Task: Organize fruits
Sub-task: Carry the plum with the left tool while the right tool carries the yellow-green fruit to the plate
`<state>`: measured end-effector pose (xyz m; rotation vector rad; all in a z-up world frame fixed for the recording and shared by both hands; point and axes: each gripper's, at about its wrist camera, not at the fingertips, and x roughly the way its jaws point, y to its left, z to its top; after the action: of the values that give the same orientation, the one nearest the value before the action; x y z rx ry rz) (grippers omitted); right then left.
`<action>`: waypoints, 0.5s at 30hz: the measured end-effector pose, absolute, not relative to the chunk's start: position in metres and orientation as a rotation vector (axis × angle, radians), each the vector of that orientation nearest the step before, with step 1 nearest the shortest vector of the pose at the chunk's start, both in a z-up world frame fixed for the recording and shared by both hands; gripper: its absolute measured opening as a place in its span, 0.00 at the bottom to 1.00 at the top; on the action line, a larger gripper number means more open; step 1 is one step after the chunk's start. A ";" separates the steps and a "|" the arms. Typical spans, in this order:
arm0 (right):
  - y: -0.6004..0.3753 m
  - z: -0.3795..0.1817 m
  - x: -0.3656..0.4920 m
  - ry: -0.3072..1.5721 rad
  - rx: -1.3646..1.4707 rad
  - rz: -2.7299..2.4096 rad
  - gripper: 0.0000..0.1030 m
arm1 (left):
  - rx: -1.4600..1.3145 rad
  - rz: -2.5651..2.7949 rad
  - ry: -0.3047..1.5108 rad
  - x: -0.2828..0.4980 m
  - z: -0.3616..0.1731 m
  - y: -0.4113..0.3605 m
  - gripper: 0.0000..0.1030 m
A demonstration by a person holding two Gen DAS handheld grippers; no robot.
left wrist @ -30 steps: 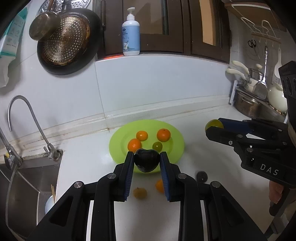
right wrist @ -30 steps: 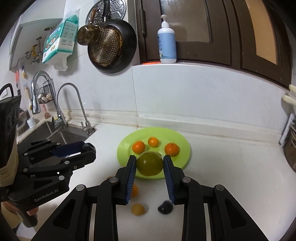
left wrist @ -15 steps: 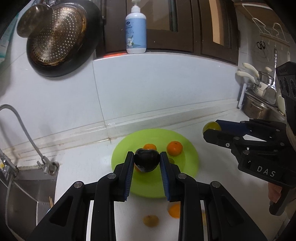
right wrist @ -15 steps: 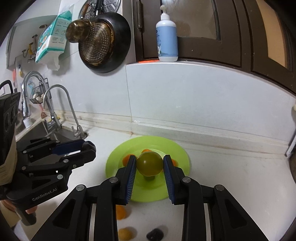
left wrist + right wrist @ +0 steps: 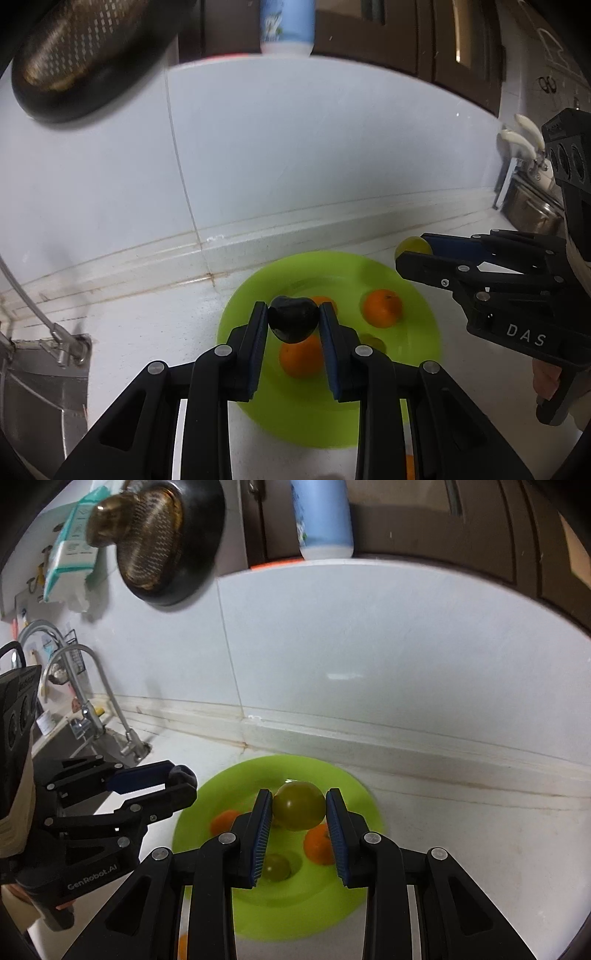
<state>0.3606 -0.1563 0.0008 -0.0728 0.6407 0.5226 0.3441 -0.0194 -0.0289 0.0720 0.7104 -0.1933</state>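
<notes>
A lime green plate [image 5: 413, 354] lies on the white counter and holds three oranges [image 5: 382, 307] and a small green fruit [image 5: 276, 866]. My left gripper [image 5: 293, 325] is shut on a dark, almost black fruit [image 5: 293, 323] above the plate's left part. My right gripper [image 5: 298, 806] is shut on a round olive-green fruit [image 5: 298, 805] above the plate [image 5: 207, 819]. It also shows in the left wrist view [image 5: 415, 251], at the plate's far right edge. The left gripper shows in the right wrist view [image 5: 177, 779], at the plate's left rim.
A sink with a curved tap [image 5: 107, 698] lies to the left. A black pan [image 5: 166, 542] hangs on the wall, a blue soap bottle [image 5: 325, 520] stands on the ledge above. Pots and utensils [image 5: 528, 184] stand at far right. An orange fruit [image 5: 409, 467] lies on the counter before the plate.
Both grippers have moved forward and lower toward the plate with their fruits still held. The loose fruits on the counter have slid almost out of view below.
</notes>
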 end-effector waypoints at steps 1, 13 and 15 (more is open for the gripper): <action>-0.155 -0.002 0.365 0.649 -0.072 0.522 0.30 | 0.072 -0.191 0.719 0.349 -0.033 -0.019 0.27; -0.143 -0.039 0.402 0.733 -0.075 0.524 0.30 | 0.058 -0.202 0.805 0.386 -0.066 -0.017 0.28; -0.143 -0.041 0.404 0.738 -0.076 0.524 0.30 | 0.052 -0.207 0.817 0.389 -0.069 -0.017 0.28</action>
<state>0.4042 -0.1427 -0.0414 -0.0762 0.7375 0.5244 0.3889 -0.0165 -0.0691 0.0524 0.8170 -0.2072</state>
